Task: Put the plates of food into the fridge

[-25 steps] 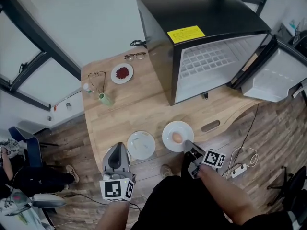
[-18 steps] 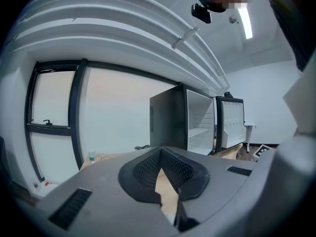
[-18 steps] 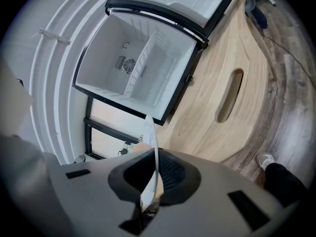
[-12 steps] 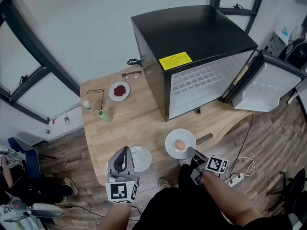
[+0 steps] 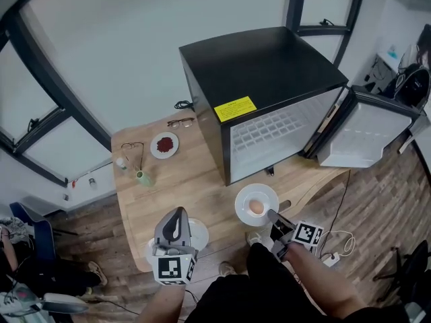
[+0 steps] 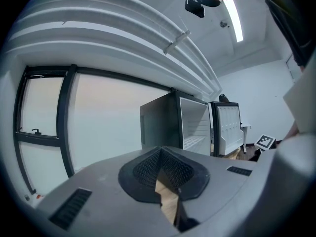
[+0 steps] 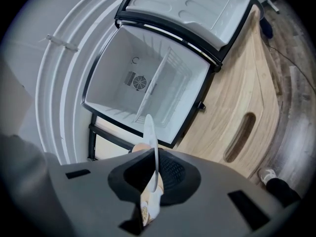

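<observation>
White porcelain sits pinched in my right gripper (image 5: 271, 214): the plate (image 5: 250, 195) lies flat and face up over the front part of the wooden table (image 5: 195, 180), just before the open fridge (image 5: 262, 79). It is round, so it has no long axis to speak of. Its near rim is in my jaws and its far rim points toward the white fridge interior. A roundish tan piece of food (image 5: 256, 207) rests near its middle. In the right gripper view I see the plate (image 7: 149, 132) edge-on as a thin white line running out from between the pads, with the tan food (image 7: 140, 147) bulging on one side of it. The jaws of the right gripper (image 7: 150, 181) are closed almost fully, clamped on the thin rim. Beyond the rim the fridge cavity with its shelf and rear fan lies straight ahead, and the fridge door (image 5: 363, 136) is swung wide open to the right. My left gripper (image 5: 176, 214) hangs over a second white plate (image 5: 200, 233) near the table's front edge. In the left gripper view its pads (image 6: 160, 174) meet at the tips, with only a sliver of wood showing behind them and nothing gripped. A third small plate of red food (image 5: 165, 145) sits far back on the table, well apart from both grippers.
</observation>
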The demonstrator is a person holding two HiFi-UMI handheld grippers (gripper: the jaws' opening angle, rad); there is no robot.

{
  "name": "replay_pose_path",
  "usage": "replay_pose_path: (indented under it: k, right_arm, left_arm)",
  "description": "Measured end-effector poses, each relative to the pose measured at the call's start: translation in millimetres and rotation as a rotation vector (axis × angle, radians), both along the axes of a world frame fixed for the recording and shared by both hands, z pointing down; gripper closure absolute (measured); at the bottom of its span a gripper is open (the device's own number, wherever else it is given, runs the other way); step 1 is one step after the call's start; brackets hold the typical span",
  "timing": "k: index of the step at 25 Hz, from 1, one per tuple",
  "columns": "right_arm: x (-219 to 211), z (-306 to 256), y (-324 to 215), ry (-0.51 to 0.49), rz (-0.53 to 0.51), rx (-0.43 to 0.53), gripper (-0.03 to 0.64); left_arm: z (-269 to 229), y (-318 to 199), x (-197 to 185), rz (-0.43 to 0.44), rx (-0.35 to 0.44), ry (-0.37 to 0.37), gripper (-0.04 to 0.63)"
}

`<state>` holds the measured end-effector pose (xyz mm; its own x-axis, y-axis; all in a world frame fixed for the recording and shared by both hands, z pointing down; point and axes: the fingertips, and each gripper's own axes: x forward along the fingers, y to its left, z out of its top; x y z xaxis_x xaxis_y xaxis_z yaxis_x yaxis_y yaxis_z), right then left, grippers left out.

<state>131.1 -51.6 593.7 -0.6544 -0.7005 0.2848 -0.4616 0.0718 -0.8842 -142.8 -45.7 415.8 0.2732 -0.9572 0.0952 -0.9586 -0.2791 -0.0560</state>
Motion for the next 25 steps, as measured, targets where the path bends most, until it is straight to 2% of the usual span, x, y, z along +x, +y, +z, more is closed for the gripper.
replay_pose_path:
  k: [2,6,25]
  right_arm:
    - [1,-12,-9,-0.016,-0.011,0.044,0.586]
    - [12,-18,-21,-0.001,0.012,0.020,0.586]
    - [17,-89,-105,-0.081,-0.024,0.127,0.586]
  left_arm:
    - [-5,-5,4,0.004,0.011,0.000,0.592]
    - [-13,-16,11,0.005,0.022,0.004,0.592]
    - [-40,-74,35,-0.023,0.075,-0.004,0.592]
